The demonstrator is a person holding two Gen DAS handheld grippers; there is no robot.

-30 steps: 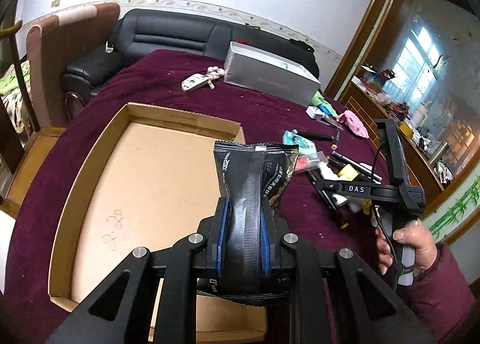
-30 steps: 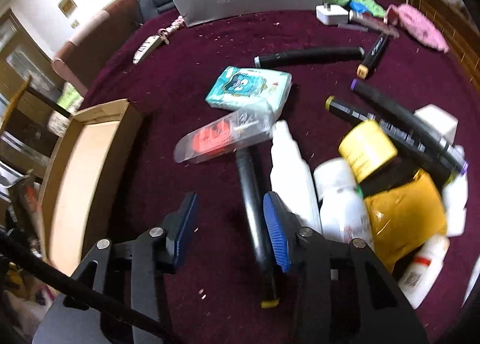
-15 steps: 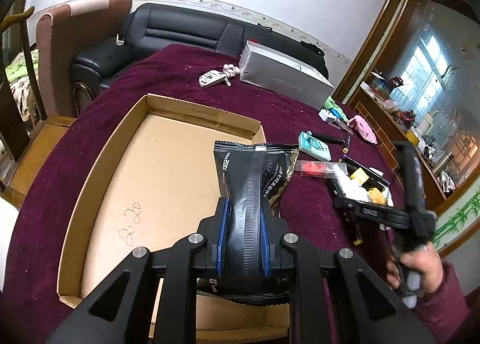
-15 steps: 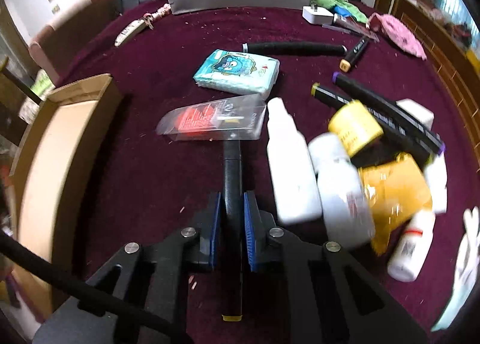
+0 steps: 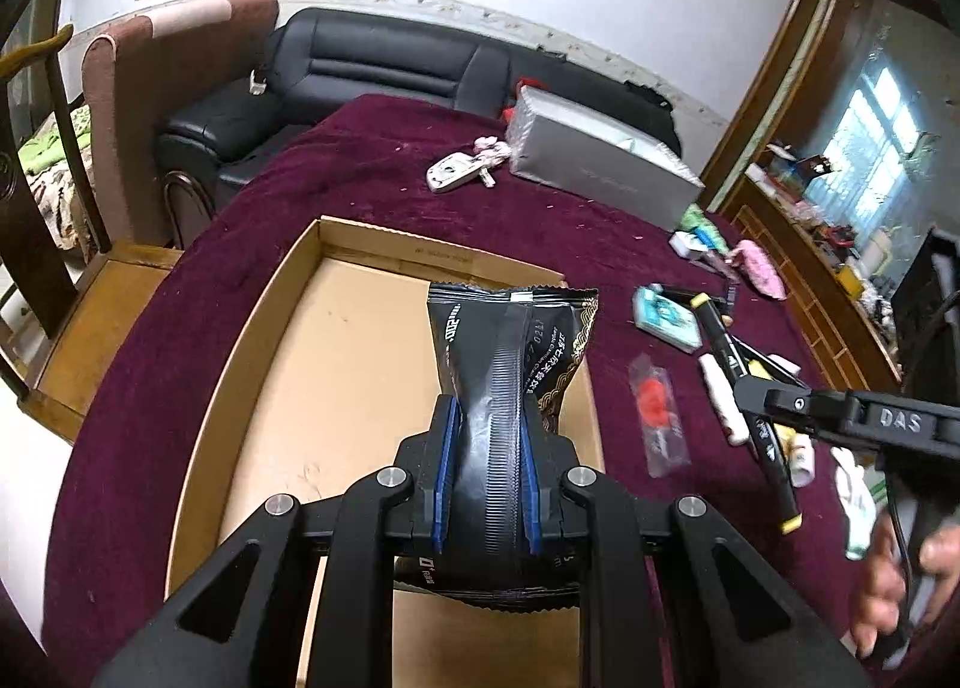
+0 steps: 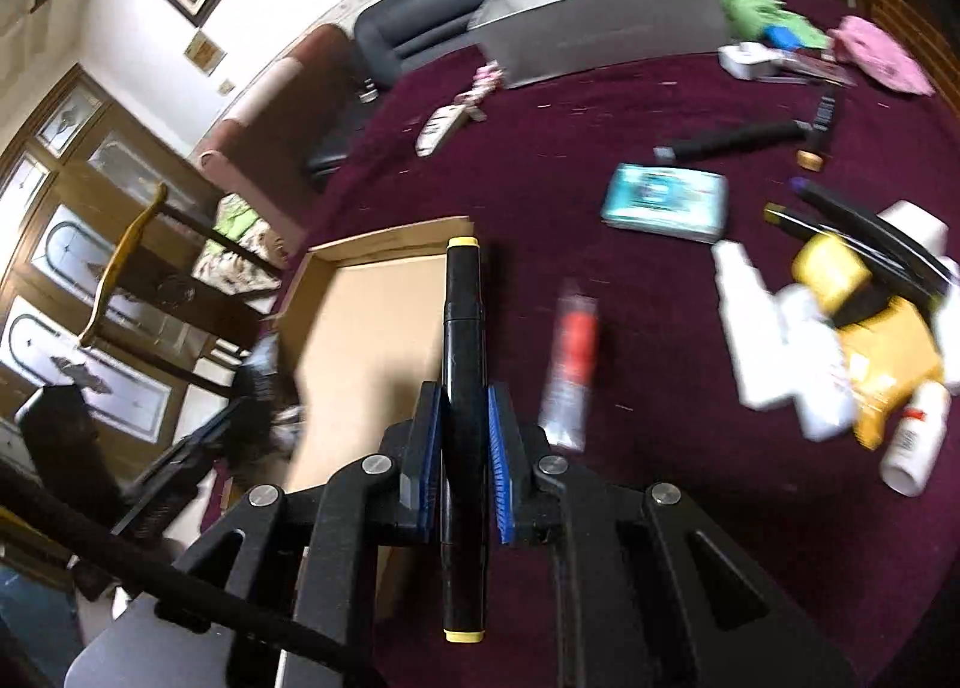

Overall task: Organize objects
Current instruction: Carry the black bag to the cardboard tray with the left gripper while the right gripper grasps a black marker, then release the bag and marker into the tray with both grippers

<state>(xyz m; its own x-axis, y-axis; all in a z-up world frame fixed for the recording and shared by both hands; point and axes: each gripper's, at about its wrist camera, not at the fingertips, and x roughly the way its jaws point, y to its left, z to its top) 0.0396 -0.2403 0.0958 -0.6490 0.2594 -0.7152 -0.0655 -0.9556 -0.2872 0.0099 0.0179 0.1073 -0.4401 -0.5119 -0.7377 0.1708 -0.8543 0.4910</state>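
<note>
My left gripper (image 5: 485,448) is shut on a black snack packet (image 5: 516,340) and holds it above the open cardboard box (image 5: 270,340). My right gripper (image 6: 462,418) is shut on a black marker with yellow ends (image 6: 462,328), lifted off the cloth beside the box's (image 6: 372,328) right wall. In the left wrist view the right gripper (image 5: 756,394) shows at the right with the marker (image 5: 774,460) hanging from it. A pile of markers, white bottles and a yellow pouch (image 6: 840,328) lies on the maroon tablecloth (image 6: 600,117).
A teal tissue pack (image 6: 666,202), a clear packet with a red item (image 6: 573,358), a grey box (image 6: 606,39), a white remote (image 6: 441,126) and a pink cloth (image 6: 876,54) lie on the table. A black sofa (image 5: 372,69) and chairs stand behind.
My right gripper closed on the black marker, lifted it and swung left toward the cardboard box. My left gripper still holds the packet over the box.
</note>
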